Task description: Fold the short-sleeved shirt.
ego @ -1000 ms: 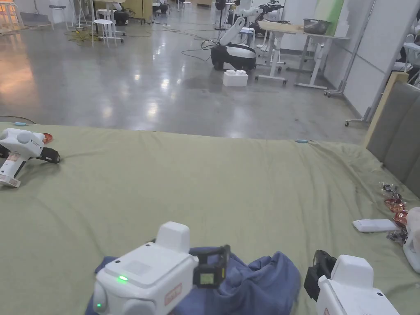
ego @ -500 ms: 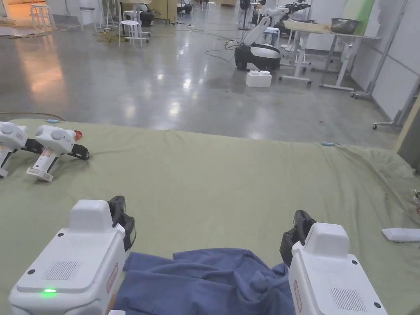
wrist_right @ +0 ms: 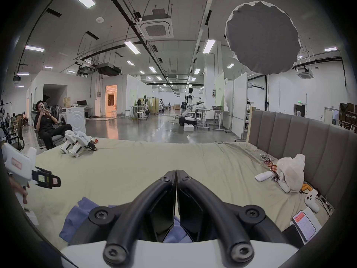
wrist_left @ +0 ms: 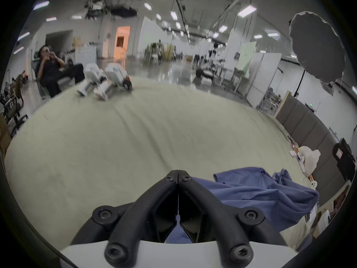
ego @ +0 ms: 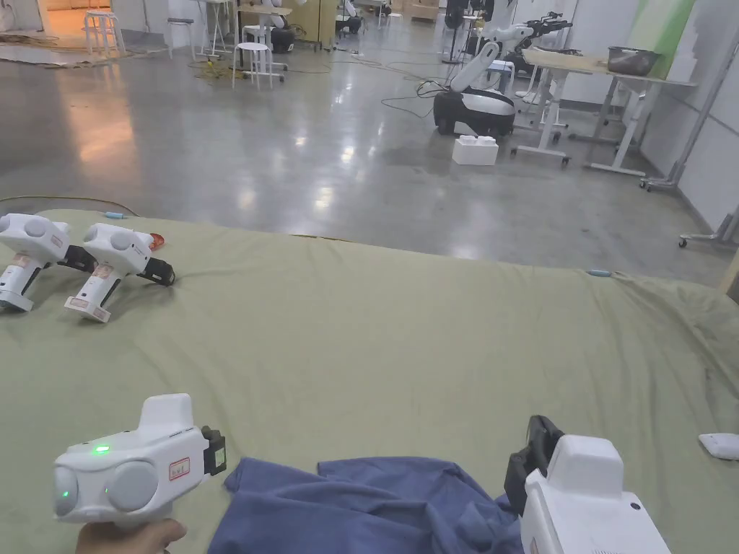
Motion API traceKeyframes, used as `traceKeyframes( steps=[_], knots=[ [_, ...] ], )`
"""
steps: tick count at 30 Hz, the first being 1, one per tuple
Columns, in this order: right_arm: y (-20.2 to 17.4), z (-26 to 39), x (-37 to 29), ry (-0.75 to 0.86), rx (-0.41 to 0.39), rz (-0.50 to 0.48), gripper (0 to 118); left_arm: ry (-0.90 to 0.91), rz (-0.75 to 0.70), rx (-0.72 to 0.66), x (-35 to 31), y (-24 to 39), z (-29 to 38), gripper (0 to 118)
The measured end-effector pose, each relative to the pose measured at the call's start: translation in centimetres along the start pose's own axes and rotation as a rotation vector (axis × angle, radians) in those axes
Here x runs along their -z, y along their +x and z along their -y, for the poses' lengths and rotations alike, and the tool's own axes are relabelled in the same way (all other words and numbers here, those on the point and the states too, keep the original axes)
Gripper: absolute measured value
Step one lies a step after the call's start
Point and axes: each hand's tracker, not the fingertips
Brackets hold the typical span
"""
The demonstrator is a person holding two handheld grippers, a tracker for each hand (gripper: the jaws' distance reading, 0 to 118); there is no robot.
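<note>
A crumpled blue short-sleeved shirt [ego: 368, 505] lies on the near edge of the green bed sheet [ego: 375, 339]. My left gripper [ego: 215, 453] is held on its side by a hand, just left of the shirt's corner, jaws pointing right. In the left gripper view the gripper [wrist_left: 178, 173] has its jaws pressed together with nothing between the tips, and the shirt [wrist_left: 260, 193] spreads to the right. My right gripper [ego: 538, 451] hovers at the shirt's right edge. In its own view it [wrist_right: 176, 172] is shut and empty, above the shirt [wrist_right: 77, 218].
Two spare white grippers [ego: 108, 267] lie at the bed's far left. A white remote [ego: 719, 445] rests at the right edge. A grey headboard [wrist_right: 299, 133] with a plastic bag [wrist_right: 289, 169], wrappers and a phone stands on the right. A person [wrist_right: 46, 125] sits beyond the bed.
The head camera has swung left. My left gripper has turned from pointing forward to lying sideways, jaws toward the shirt's left corner. The right gripper stays at the shirt's right edge.
</note>
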Motion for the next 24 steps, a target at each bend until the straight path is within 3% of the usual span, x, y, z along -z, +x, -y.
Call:
traceKeyframes(
  steps=[3, 4, 8, 10, 16, 19, 22, 24],
  knots=[
    [1.1, 0.7, 0.4, -0.029, -0.009, 0.019, 1, -0.109, 0.022, 0.013, 3.7, -0.1, -1.1, 3],
    [1.4, 1.0, 0.5, -0.036, -0.010, 0.024, 1, -0.140, 0.027, 0.024, 4.7, 0.0, -1.3, 11],
    [3.0, 1.7, 0.8, -0.069, -0.008, 0.057, 1, -0.227, -0.018, 0.003, 9.1, -0.1, -1.5, 66],
    [3.8, 2.1, 0.9, -0.083, -0.013, 0.072, 1, -0.232, -0.021, -0.005, 10.5, 0.1, -1.4, 72],
    [6.2, 3.5, 1.2, -0.138, -0.006, 0.117, 1, -0.335, -0.078, 0.084, 13.2, 1.4, 0.3, 69],
    [7.1, 4.0, 1.7, -0.169, 0.008, 0.136, 1, -0.288, -0.105, 0.195, 12.7, 2.7, 1.1, 49],
    [8.2, 4.4, 3.0, -0.223, 0.031, 0.140, 1, -0.276, -0.059, 0.226, 11.9, 3.6, 1.7, 7],
    [9.2, 4.5, 4.4, -0.272, 0.057, 0.142, 2, -0.270, -0.067, 0.246, 11.5, 3.9, 1.8, 5]
  ],
)
